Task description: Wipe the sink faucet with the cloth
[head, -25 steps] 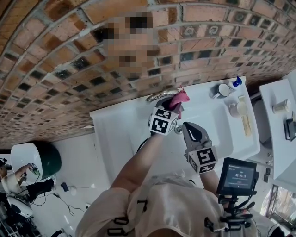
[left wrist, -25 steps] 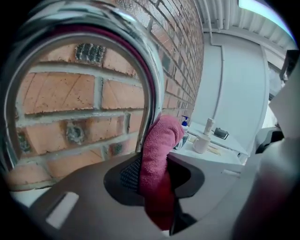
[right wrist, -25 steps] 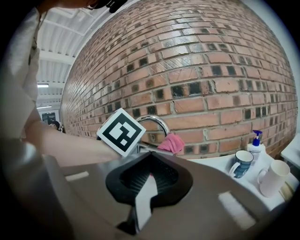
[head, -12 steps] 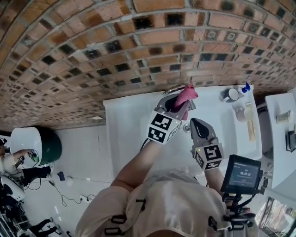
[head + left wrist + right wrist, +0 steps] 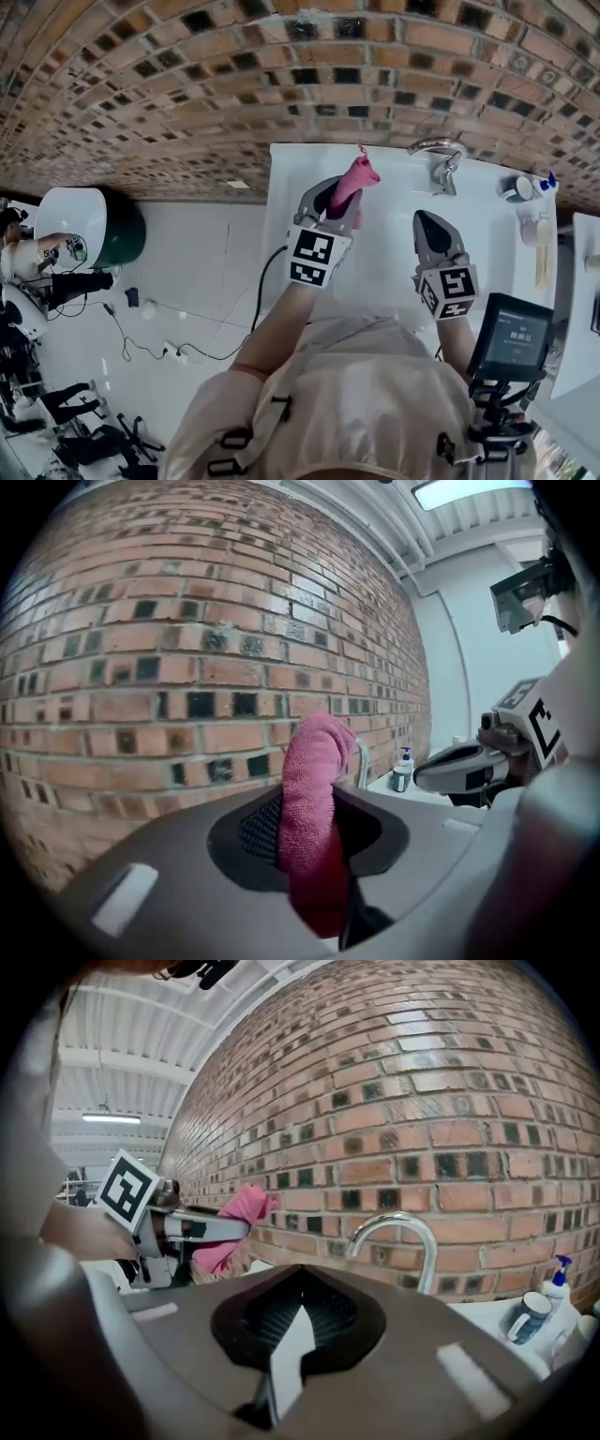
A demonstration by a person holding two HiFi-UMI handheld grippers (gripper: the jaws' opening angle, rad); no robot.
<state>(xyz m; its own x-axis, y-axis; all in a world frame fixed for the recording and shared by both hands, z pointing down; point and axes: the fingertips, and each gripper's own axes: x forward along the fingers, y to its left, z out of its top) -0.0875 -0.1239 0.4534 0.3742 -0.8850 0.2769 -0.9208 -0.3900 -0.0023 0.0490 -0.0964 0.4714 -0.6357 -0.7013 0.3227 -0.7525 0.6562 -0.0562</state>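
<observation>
In the head view the chrome faucet (image 5: pixel 437 155) stands at the back rim of the white sink (image 5: pixel 394 253). My left gripper (image 5: pixel 336 199) is shut on a pink cloth (image 5: pixel 355 177), held over the sink's left part, clear to the left of the faucet. The left gripper view shows the cloth (image 5: pixel 314 761) standing up between the jaws of the left gripper (image 5: pixel 311 841), with the faucet (image 5: pixel 362 759) just behind it. My right gripper (image 5: pixel 429 228) hovers below the faucet. In the right gripper view the right gripper (image 5: pixel 295 1326) has a narrow empty gap, and the faucet (image 5: pixel 398 1237) arches ahead.
A brick wall (image 5: pixel 234 75) backs the sink. A cup (image 5: pixel 515 188) and a blue-capped soap bottle (image 5: pixel 548 183) sit on the sink's right rim. A green and white bin (image 5: pixel 89 239) and cables (image 5: pixel 159 347) lie on the floor at left.
The left gripper has carried the cloth off the faucet, up and to the left. The right gripper has moved a little the same way, and the head view has swung so the faucet lies further right.
</observation>
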